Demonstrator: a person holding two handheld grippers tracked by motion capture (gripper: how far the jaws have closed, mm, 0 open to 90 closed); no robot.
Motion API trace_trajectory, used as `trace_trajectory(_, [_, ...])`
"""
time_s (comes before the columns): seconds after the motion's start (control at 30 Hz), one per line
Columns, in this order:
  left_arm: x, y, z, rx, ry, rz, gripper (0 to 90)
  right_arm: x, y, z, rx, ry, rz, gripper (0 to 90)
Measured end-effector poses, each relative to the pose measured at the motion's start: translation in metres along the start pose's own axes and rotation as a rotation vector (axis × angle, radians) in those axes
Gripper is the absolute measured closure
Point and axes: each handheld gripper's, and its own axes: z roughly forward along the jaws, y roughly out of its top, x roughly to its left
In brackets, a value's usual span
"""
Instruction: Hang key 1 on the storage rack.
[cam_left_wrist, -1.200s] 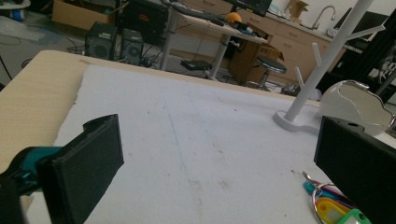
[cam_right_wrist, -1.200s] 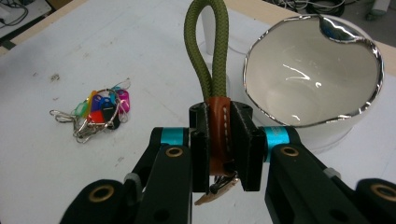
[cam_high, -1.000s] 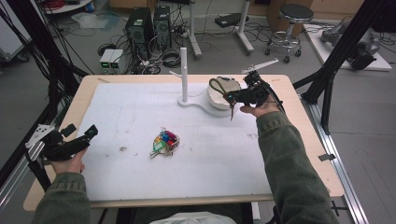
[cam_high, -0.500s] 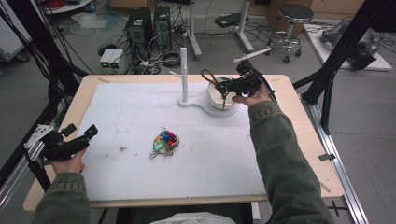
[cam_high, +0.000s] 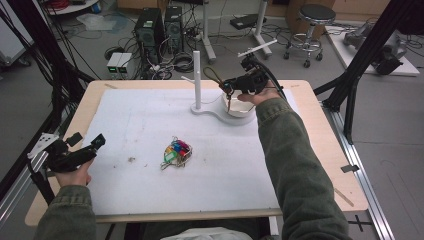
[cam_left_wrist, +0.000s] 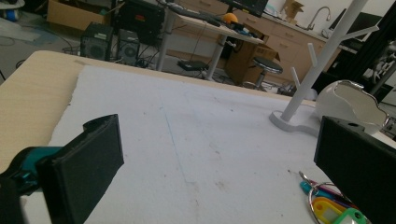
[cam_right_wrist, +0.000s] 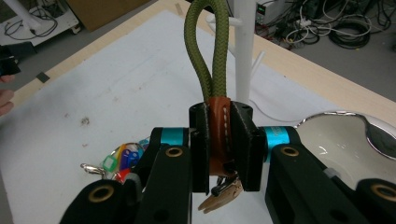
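**Right gripper carries the cord keychain toward the rack's peg**

Right gripper (cam_high: 231, 86) is where we start: its two jaws are clamped tight on the brown leather collar of a green cord keychain (cam_right_wrist: 208, 51), and in the right gripper view the cord loop stands straight up and out past the jaw tips while small metal and wooden pieces hang below them. We judge the work in hand to be hanging that loop on the white peg rack (cam_high: 197, 75). What the next move turns on is this: the rack's post stands just beyond and slightly to one side of the loop, close but not touching, with a short peg (cam_right_wrist: 258, 58) angling upward off the post behind the cord. The loop's long axis runs along the jaws, so we would need its opening to pass over the peg tip. A white bowl (cam_high: 240, 108) sits just below our gripper. Left gripper (cam_high: 86, 150), jaws wide apart and holding nothing, rests well apart near the table's edge, with a bunch of coloured key tags (cam_high: 176, 151) between the two of us.
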Motion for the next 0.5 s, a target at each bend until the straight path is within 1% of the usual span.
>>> trace_trajectory(0.17, [0.0,0.0,0.0,0.0,0.001,0.002,1.7,0.0,0.005,0.005,0.004,0.007,0.0,78.3])
trace_trajectory(0.3, [0.0,0.0,0.0,0.002,0.0,0.002,1.7,0.002,0.012,0.009,0.014,0.007,-0.009,78.3])
trace_trajectory(0.5, [0.001,0.0,0.0,0.0,-0.003,0.001,1.7,0.004,0.021,0.018,0.015,0.026,-0.006,78.3])
